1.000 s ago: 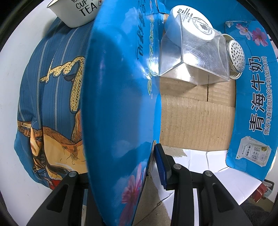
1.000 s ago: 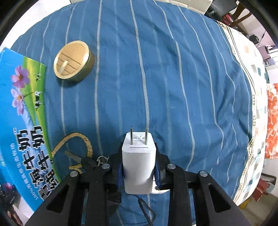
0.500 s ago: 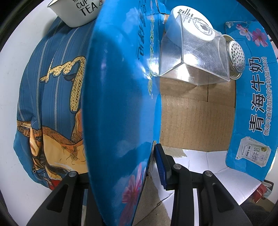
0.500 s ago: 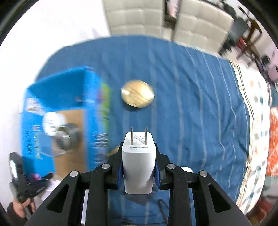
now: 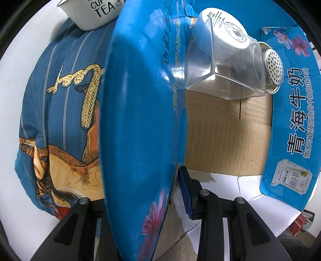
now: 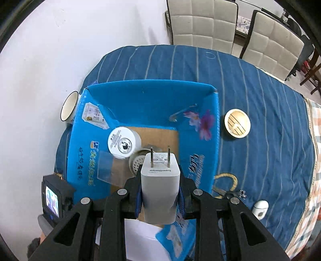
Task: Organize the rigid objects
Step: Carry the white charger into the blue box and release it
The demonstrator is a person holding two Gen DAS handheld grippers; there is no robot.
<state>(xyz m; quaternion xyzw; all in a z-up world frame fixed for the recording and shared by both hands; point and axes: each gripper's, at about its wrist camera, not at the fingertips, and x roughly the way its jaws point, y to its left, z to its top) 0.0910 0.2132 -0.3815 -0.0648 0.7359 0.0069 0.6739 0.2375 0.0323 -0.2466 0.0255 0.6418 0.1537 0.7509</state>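
The right claw (image 6: 159, 197) pinches a white charger (image 6: 159, 190) by its flat sides; it looks light, stiff and smooth. The left claw (image 5: 176, 190) is pressed on the blue carton's flap (image 5: 140, 120), thin and bendable.

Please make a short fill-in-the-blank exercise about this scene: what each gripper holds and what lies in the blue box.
1. The right gripper holds a white ____ with two metal prongs.
2. The left gripper is clamped on a flap of the blue ____.
3. The gold round tin lies ____ the box, on the striped cloth.
4. The white cup bears the word ____.

Missing words: charger; box; outside; TEA
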